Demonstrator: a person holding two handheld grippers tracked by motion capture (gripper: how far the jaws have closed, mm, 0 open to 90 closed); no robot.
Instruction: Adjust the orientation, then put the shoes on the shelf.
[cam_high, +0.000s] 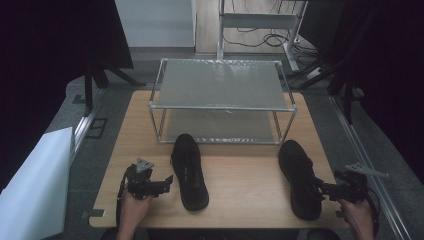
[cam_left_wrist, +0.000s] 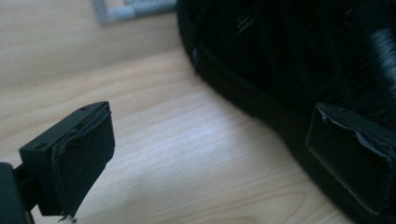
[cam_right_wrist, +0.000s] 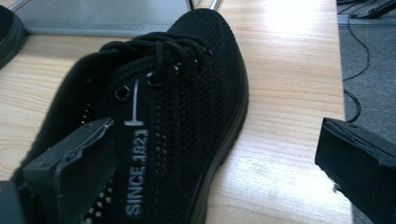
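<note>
Lying toes-forward on the wooden table (cam_high: 240, 182), two black mesh shoes point toward the two-tier metal shelf (cam_high: 222, 85) at the far side, a layout that suggests each is meant to be lifted onto it. The left shoe (cam_high: 189, 171) lies near the middle of the table, its toe almost at the shelf's front rail at about 12 o'clock from its heel, while the right shoe (cam_high: 299, 178) lies well apart from it toward the table's 3 o'clock edge, its toe close to the shelf's front right leg. Each hand works its own side, so neither arm has to cross. The left gripper (cam_high: 159, 184) sits just at 9 o'clock of the left shoe, level with its heel half, and its own view shows the jaws spread wide with nothing gripped: one pad hangs over bare wood, the other lies in front of the shoe's sole edge (cam_left_wrist: 261, 107), though whether it touches cannot be told. The right gripper (cam_right_wrist: 224, 172) comes at the right shoe (cam_right_wrist: 159, 121) from its 3 o'clock side; its jaws stand as wide as they go, one pad over the lettered side panel beside the laces, the other out over the table edge, neither pressing. With both grippers open and empty, neither shoe looks held yet; the wide gape seems chosen to straddle a shoe's side wall, and the approach near the collar would give a firm rim to pinch
</note>
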